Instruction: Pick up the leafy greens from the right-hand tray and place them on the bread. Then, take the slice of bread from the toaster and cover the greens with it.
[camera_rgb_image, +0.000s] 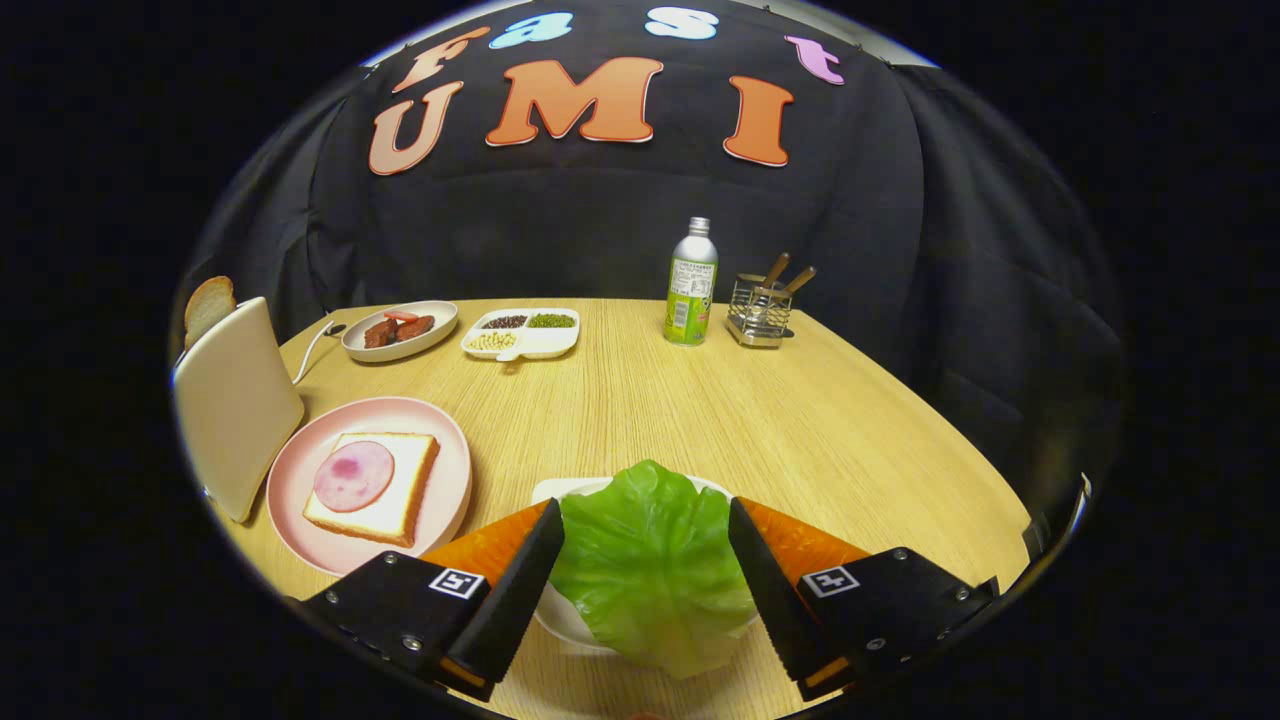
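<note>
1. Your hand-held gripper (645, 545) has its fingers apart, one on each side of the leafy greens (650, 570), not yet pinching.
2. Greens lie on the white tray (560, 610), near edge of the desk (800, 420).
3. Close gently mid-leaf; likely floppy, so lift straight.
4. Carry left to the bread (375, 487) on the pink plate (450, 450).
5. Toaster (235, 405) slice (208, 308) comes afterwards.

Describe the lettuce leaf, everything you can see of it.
The lettuce leaf is one broad, bright green piece with veins and a ruffled edge, glossy like plastic. It lies flat on a white tray on the wooden table, overhanging the tray's near edge. The gripper is open, one finger on each side of it.
</note>
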